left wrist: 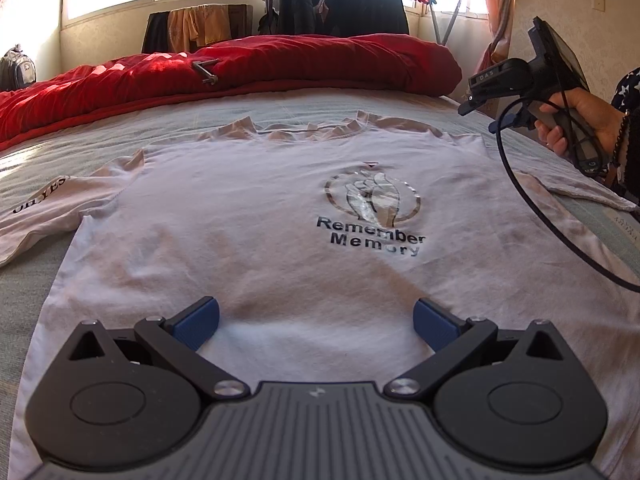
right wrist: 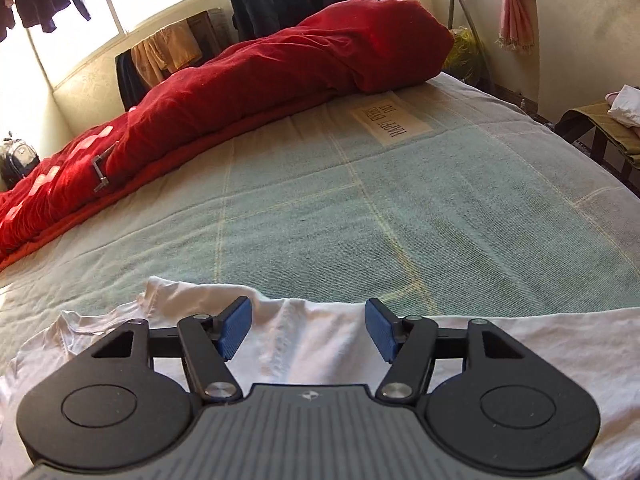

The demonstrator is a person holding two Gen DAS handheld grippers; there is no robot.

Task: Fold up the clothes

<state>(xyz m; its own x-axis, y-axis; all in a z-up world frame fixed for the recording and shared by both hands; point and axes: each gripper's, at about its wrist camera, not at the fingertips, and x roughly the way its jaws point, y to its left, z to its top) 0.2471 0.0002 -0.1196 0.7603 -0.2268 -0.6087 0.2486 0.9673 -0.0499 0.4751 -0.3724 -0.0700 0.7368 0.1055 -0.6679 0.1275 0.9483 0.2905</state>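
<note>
Shirt (left wrist: 248, 216), one, flat on bed (right wrist: 320, 208); one quilt (right wrist: 248, 80); both grippers' jaws apart, seemingly empty.

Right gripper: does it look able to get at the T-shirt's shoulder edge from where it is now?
Probably yes. The right gripper is open, above the T-shirt near its shoulder edge, with nothing between the pads. Only bare bedspread lies beyond; the red duvet sits well back.

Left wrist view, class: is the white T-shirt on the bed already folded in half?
No. The white T-shirt lies spread flat on the bed, printed front up, with both sleeves out to the sides.
</note>
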